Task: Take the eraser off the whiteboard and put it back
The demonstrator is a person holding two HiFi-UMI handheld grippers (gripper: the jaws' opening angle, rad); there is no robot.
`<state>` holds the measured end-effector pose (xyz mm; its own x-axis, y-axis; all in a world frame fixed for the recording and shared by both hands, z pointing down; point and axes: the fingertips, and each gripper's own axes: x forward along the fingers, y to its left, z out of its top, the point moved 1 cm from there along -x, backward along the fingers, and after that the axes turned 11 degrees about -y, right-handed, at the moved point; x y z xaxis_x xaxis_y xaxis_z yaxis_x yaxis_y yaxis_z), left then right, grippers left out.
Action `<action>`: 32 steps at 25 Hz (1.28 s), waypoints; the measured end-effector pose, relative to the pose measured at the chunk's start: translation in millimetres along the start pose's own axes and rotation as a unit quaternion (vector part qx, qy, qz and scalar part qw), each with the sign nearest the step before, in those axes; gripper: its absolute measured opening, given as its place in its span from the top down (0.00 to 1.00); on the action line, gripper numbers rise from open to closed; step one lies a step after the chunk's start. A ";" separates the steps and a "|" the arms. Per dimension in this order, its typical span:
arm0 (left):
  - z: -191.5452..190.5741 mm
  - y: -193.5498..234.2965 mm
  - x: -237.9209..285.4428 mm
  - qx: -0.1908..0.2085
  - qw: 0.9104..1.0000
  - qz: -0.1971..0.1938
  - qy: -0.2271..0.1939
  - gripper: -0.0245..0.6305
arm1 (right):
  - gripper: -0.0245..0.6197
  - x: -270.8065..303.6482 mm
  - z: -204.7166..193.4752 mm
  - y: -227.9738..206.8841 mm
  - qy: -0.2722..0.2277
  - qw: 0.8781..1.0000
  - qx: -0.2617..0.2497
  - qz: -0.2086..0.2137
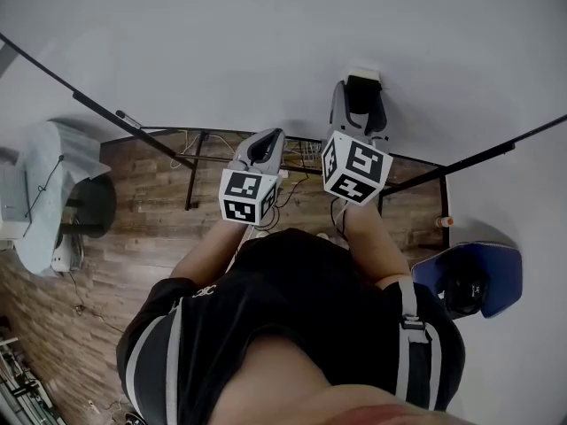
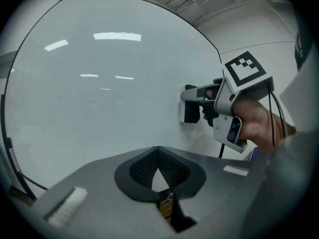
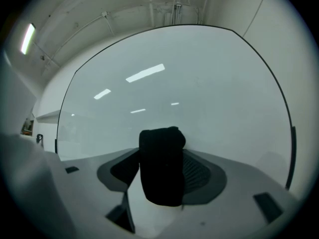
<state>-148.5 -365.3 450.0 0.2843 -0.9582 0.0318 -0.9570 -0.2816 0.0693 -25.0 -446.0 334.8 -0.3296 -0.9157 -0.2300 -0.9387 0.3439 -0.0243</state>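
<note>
A large whiteboard [image 1: 266, 42] fills the scene in front of me. The black eraser [image 3: 159, 153] sits upright between the jaws of my right gripper [image 3: 164, 176], which is shut on it. In the left gripper view the eraser [image 2: 191, 112] rests with its pale face against the whiteboard [image 2: 99, 83], held by the right gripper [image 2: 193, 101] in a hand. From the head view the eraser [image 1: 363, 85] touches the board at the right gripper's [image 1: 360, 104] tip. My left gripper [image 1: 264, 146] hangs lower and to the left, short of the board, with its jaws [image 2: 158, 156] shut and nothing in them.
The board stands on a black frame [image 1: 190, 180] over a wooden floor with loose cables [image 1: 301, 153]. A grey covered machine [image 1: 53, 193] is at the left. A blue chair [image 1: 469, 277] and a small orange thing [image 1: 443, 222] are at the right.
</note>
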 end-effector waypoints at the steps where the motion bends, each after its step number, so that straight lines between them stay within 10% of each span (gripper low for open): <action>1: -0.4 0.8 0.1 -0.002 1.000 0.000 0.001 0.95 | 0.57 -0.1 2.3 1.2 -0.008 1.000 0.010 0.009; 10: 1.0 -3.4 4.6 -0.002 1.000 0.003 0.000 0.95 | 0.52 -39.4 47.2 -20.1 -0.145 0.986 0.056 0.055; 12: 1.8 -8.2 8.2 -0.002 1.000 -0.005 0.000 0.95 | 0.69 -51.2 52.3 -35.3 -0.158 0.986 0.046 0.029; 15: 2.5 -16.6 13.8 -0.003 1.000 -0.019 -0.002 0.95 | 0.94 -62.9 48.2 -56.2 -0.141 0.990 0.018 -0.009; 32: -0.5 -66.4 32.3 0.000 0.997 -0.082 -0.002 0.95 | 0.95 -106.2 -12.7 -64.2 -0.034 0.999 0.011 0.024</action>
<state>-75.7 -377.5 446.9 0.4364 -0.8996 0.0156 -0.8978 -0.4342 0.0739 69.0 -373.4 373.2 -0.3664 -0.8815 -0.2977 -0.9188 0.3932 -0.0333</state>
